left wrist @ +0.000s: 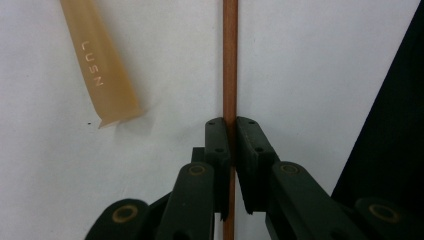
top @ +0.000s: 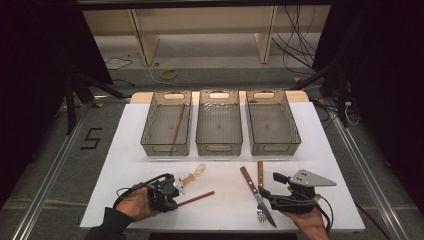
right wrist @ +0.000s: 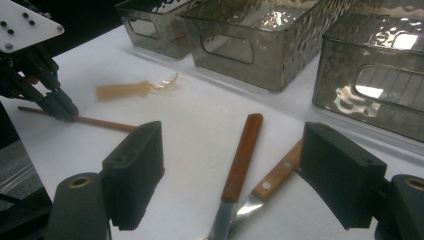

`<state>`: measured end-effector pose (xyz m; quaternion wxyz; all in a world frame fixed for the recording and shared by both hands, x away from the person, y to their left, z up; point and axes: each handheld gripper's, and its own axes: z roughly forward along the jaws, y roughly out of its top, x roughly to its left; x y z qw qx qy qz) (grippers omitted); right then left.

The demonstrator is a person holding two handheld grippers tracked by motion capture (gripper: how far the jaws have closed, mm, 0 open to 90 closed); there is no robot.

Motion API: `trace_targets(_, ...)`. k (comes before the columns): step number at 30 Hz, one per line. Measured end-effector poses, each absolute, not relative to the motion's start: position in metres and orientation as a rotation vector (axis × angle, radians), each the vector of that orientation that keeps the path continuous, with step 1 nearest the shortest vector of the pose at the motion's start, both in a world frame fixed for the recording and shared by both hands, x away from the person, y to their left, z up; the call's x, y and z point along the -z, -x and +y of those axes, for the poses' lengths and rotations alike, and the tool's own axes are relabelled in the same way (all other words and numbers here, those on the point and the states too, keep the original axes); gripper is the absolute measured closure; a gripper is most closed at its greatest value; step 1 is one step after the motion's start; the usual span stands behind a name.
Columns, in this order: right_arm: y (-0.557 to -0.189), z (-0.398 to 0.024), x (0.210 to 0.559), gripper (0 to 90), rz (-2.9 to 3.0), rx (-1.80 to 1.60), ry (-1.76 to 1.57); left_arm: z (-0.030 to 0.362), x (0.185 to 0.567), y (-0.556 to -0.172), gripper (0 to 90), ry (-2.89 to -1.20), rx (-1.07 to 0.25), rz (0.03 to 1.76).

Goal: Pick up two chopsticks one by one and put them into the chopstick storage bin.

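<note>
Left tongs [left wrist: 230,131] clamped on the chopstick [left wrist: 230,60] near the desk's front edge, right tongs [right wrist: 235,175] gaping; she'd better lift it level.

The white counter [top: 320,200] is evenly lit from above while the surroundings are left dark. Glare is caught on the bins' [right wrist: 260,40] rippled walls; nearby parts are softly blurred.

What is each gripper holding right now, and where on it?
The left gripper pinches the brown chopstick near one end. The right gripper is open, holding nothing.
</note>
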<state>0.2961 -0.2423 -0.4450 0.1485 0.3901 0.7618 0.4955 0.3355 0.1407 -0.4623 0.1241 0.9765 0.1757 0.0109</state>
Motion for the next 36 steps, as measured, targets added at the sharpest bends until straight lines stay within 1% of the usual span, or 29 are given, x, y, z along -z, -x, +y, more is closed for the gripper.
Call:
trace_targets(2,-0.296,-0.242,0.445,26.6,2.190,-1.424,-1.123,0.141,0.462,-0.336,84.0,-2.843,-0.046,0.513)
trace_targets(3,-0.296,-0.242,0.445,26.6,2.189,-1.427,-1.123,0.141,0.462,-0.336,84.1,-2.819,-0.060,0.543)
trace_targets(5,-0.296,-0.242,0.445,26.6,2.189,-1.427,-1.124,0.143,0.459,-0.337,84.1,-2.829,-0.054,0.521)
trace_targets(9,-0.296,-0.243,0.445,26.6,2.188,-1.425,-1.123,0.145,0.452,-0.338,84.1,-2.774,-0.089,0.549)
trace_targets(21,-0.296,-0.243,0.446,26.6,2.186,-1.425,-1.125,0.160,0.428,-0.347,84.1,-2.588,-0.118,0.631)
trace_targets(29,-0.296,-0.243,0.446,26.6,2.187,-1.426,-1.130,0.165,0.425,-0.354,84.1,-2.525,-0.117,0.675)
trace_targets(36,-0.297,-0.243,0.446,26.6,2.186,-1.427,-1.132,0.169,0.415,-0.361,84.1,-2.451,-0.153,0.716)
